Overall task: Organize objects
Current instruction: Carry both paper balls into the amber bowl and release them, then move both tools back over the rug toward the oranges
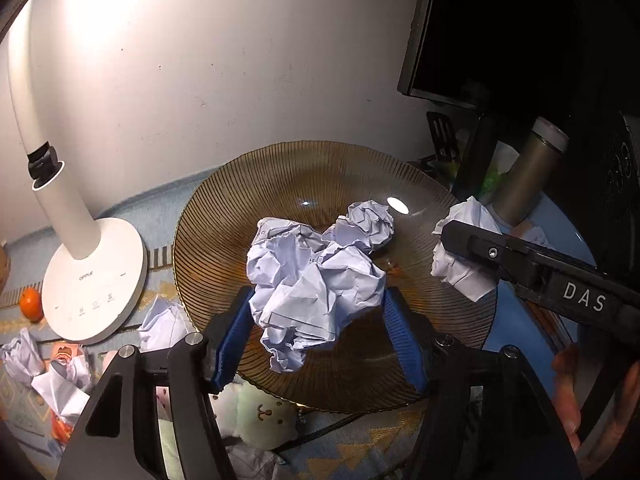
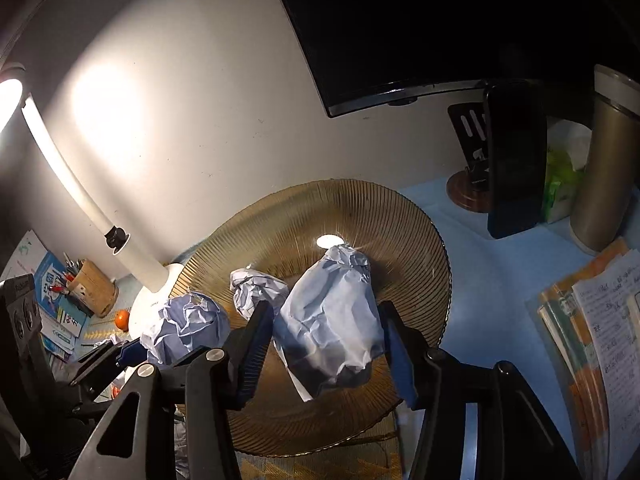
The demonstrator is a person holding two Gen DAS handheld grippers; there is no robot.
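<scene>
Two tongs stand over the amber plate (image 1: 224, 216). Left tongs (image 1: 320, 320) gape around a crumpled paper ball (image 1: 312, 280), pads off it. Right tongs (image 2: 324, 340) bracket another paper wad (image 2: 332, 320), grip unclear. Lamp base (image 1: 96, 280) at nine o'clock.

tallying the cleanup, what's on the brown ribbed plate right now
One small crumpled paper ball lies on the brown ribbed plate. Two larger wads hang over it between gripper fingers, hiding the plate beneath.
</scene>
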